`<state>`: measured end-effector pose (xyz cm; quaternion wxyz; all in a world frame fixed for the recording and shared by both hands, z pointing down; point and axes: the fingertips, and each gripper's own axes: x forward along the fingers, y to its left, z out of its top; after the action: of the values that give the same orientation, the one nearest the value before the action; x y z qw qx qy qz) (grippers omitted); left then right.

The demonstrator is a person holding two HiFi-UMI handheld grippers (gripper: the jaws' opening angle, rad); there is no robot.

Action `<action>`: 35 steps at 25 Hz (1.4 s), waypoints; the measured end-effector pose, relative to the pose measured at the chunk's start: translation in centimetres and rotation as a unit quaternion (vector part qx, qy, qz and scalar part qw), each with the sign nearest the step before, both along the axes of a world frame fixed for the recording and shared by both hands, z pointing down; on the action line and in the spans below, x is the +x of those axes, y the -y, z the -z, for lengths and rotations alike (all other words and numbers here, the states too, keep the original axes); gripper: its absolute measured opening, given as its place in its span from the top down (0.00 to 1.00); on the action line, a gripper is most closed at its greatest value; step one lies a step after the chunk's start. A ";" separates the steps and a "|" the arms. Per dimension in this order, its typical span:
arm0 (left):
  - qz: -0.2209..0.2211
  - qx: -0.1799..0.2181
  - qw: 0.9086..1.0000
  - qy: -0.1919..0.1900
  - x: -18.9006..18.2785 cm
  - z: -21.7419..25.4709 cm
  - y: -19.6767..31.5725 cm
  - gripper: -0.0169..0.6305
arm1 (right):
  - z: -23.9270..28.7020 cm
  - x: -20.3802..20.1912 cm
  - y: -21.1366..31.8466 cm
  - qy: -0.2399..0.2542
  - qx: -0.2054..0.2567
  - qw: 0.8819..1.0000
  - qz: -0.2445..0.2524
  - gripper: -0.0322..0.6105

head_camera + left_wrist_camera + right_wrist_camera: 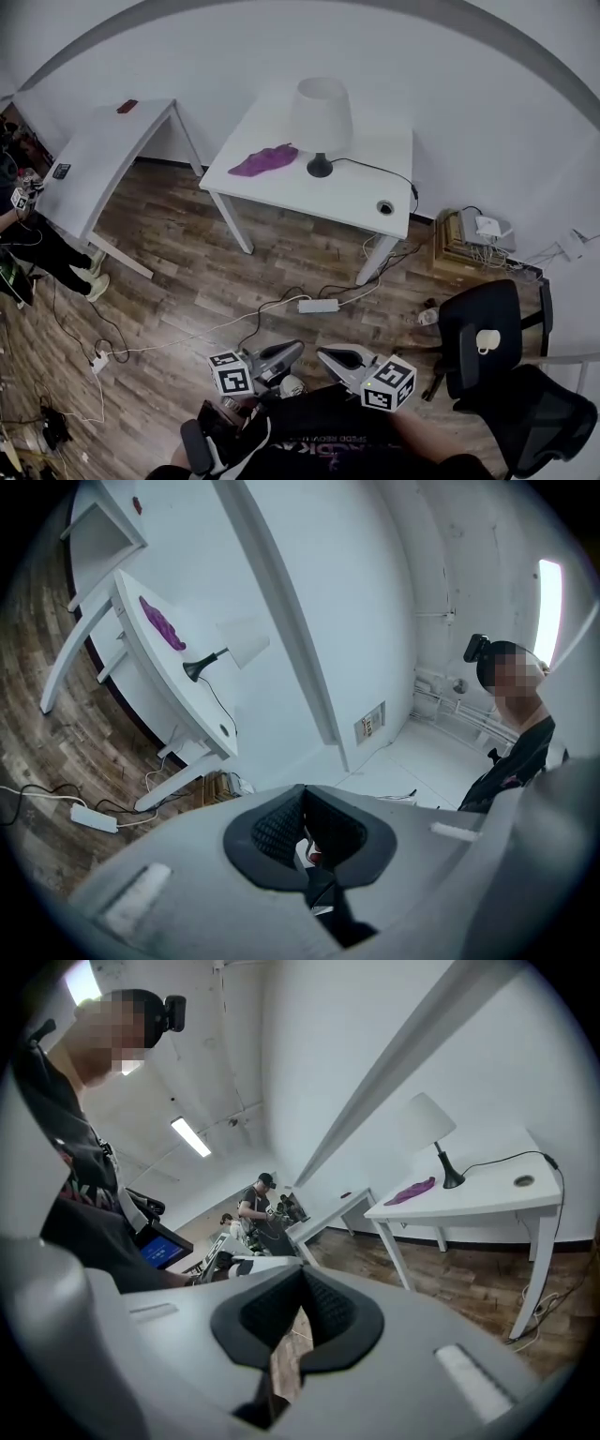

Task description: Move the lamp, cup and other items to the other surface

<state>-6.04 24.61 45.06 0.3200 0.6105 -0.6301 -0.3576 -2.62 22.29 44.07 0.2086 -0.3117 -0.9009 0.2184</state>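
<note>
Close against the person's body, low in the head view, the left gripper (296, 348) and the right gripper (324, 354) sit side by side, tips turned toward each other. Each gripper's own view shows its jaws clenched with the pads meeting and nothing between them. Just beyond them, on the wooden floor (187, 253), a white power strip (318, 306) lies among loose cables. To the right stands a black office chair (473, 370) with what looks like a small white cup (487, 340) on its seat. Farther off, against the wall, is a white table (347, 192). The lamp (322, 117) stands upright on it, with a white shade and a dark base, its cord running off to the right. A purple cloth (263, 159) lies crumpled just beside the lamp's base, to its left. A second white table (103, 150) stands apart at the left, with a small dark red item (127, 106) at its far end and a dark flat item (61, 171) near its front edge.
</note>
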 end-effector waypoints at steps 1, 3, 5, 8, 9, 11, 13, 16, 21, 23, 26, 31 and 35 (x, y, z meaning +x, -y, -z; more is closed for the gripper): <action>0.004 0.000 1.000 0.002 -0.1 0.1 -0.5 0.98 | 0.0 -0.2 0.0 0.000 -0.005 1.000 -0.006 0.94; 0.012 -0.002 1.000 0.007 -0.1 0.5 -1.3 0.98 | 0.3 -0.4 0.1 -0.002 -0.017 1.000 -0.014 0.94; 0.017 -0.003 1.000 0.010 0.0 0.6 -2.0 0.98 | 0.2 -0.4 -0.3 -0.008 -0.022 1.000 -0.011 0.94; 0.023 -0.003 1.000 0.008 -0.1 0.5 -3.1 0.98 | -0.3 -0.5 -1.6 -0.015 -0.017 1.000 0.003 0.94; 0.026 -0.002 1.000 0.007 -0.1 0.5 -3.4 0.98 | -0.3 -0.6 -2.0 -0.015 -0.016 1.000 0.006 0.94; 0.032 0.001 0.999 0.003 0.1 0.3 -3.9 0.98 | -0.3 -0.6 -2.4 -0.015 -0.015 1.000 0.010 0.94; 0.035 0.004 0.999 -0.002 0.3 0.2 -4.2 0.98 | -0.4 -0.5 -2.6 -0.019 -0.018 1.000 0.012 0.94; 0.036 0.007 0.999 -0.003 0.4 0.2 -4.4 0.98 | -0.7 -0.3 -3.0 -0.025 -0.020 0.999 0.016 0.94; 0.038 0.009 0.999 -0.005 0.7 0.0 -4.3 0.98 | -1.1 -0.1 -2.8 -0.028 -0.019 0.999 0.017 0.94; 0.039 0.009 0.999 -0.005 0.8 0.0 -4.3 0.98 | -1.1 0.0 -2.7 -0.030 -0.021 0.999 0.015 0.94; 0.038 0.002 0.999 -0.006 0.9 -0.1 -4.3 0.98 | -1.0 0.2 -2.7 -0.030 -0.020 0.999 0.014 0.94; 0.022 0.011 1.000 0.005 1.6 0.1 -3.7 0.98 | -0.8 0.6 -2.4 -0.028 -0.019 0.999 0.013 0.94; 0.036 -0.016 0.999 0.016 1.3 -0.1 -3.7 0.97 | -0.7 1.0 -2.2 -0.026 -0.019 0.999 0.011 0.94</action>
<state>-4.70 28.34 45.16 0.3071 0.5879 -0.6622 -0.3488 -1.63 24.52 44.76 0.2279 -0.3198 -0.8874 0.2416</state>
